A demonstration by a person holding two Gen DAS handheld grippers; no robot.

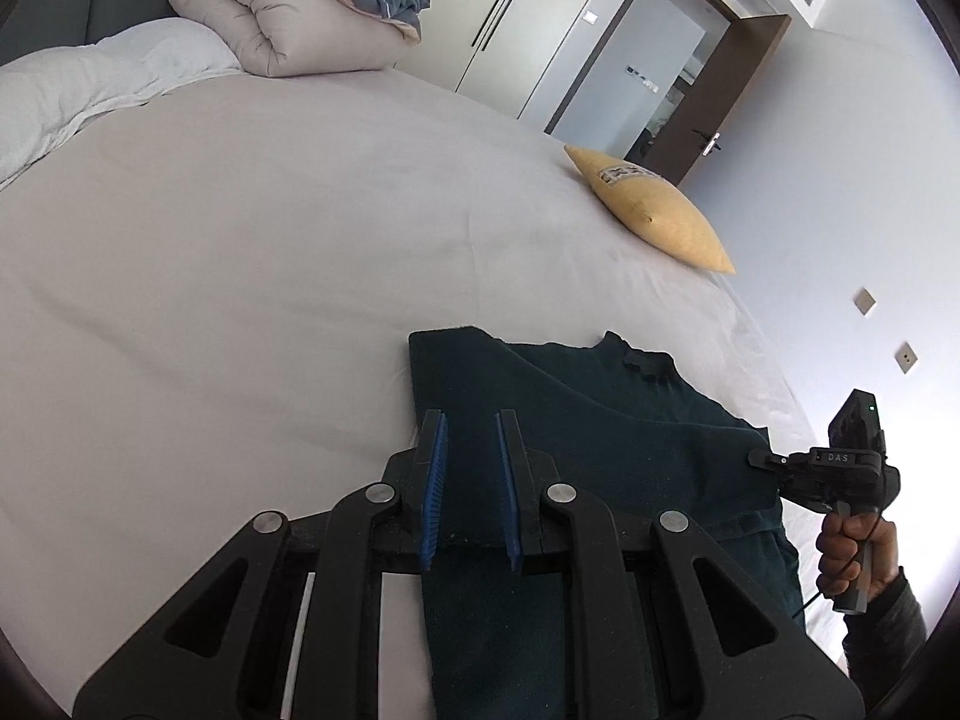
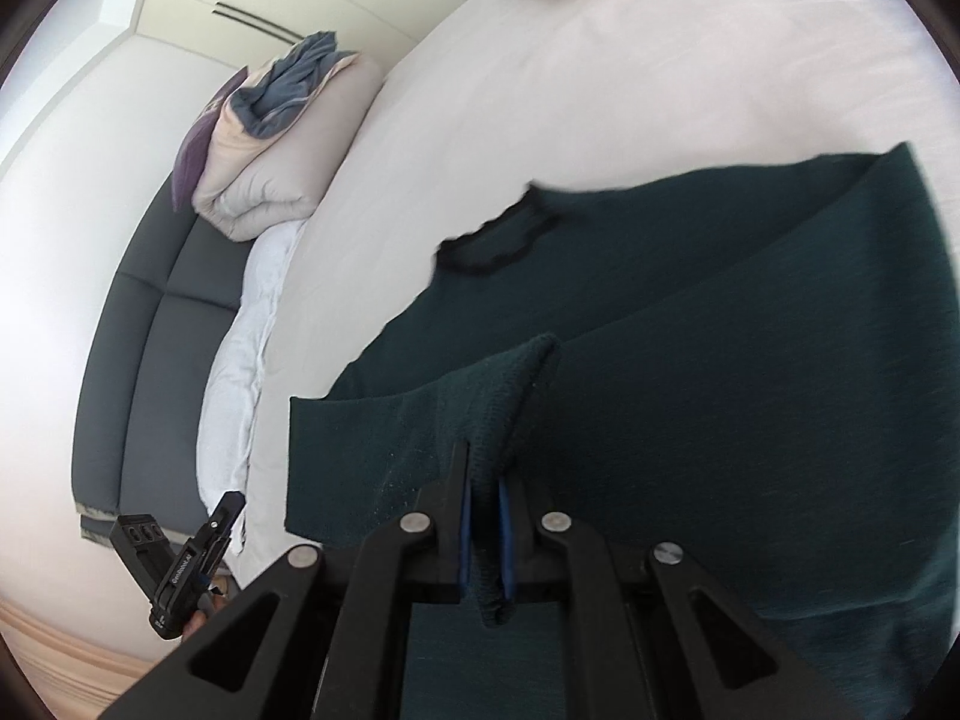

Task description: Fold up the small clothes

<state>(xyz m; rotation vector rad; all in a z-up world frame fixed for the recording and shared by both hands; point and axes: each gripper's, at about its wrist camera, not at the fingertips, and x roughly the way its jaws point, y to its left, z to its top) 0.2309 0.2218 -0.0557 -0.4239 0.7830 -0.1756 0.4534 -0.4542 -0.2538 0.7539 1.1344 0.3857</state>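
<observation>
A dark green sweater (image 1: pixel 630 432) lies on the white bed (image 1: pixel 240 270), its neckline pointing away from me. My left gripper (image 1: pixel 470 417) hovers over the sweater's left strip. Its blue pads stand a narrow gap apart, and the flat cloth seen through the gap is not pinched. In the right wrist view the left gripper (image 2: pixel 233 501) is low on the left, with no cloth hanging from it. My right gripper (image 2: pixel 487 462) is shut on a raised fold of the sweater (image 2: pixel 720 390). The left wrist view shows the right gripper (image 1: pixel 755 457) at the sweater's right edge, held by a hand (image 1: pixel 852 552).
A yellow pillow (image 1: pixel 654 210) lies on the bed beyond the sweater. A rolled beige and blue quilt (image 1: pixel 288 12) sits at the far end against a dark headboard (image 2: pixel 162 360). An open door (image 1: pixel 720 108) is behind the bed. Wooden floor (image 2: pixel 48 648) shows beside the bed.
</observation>
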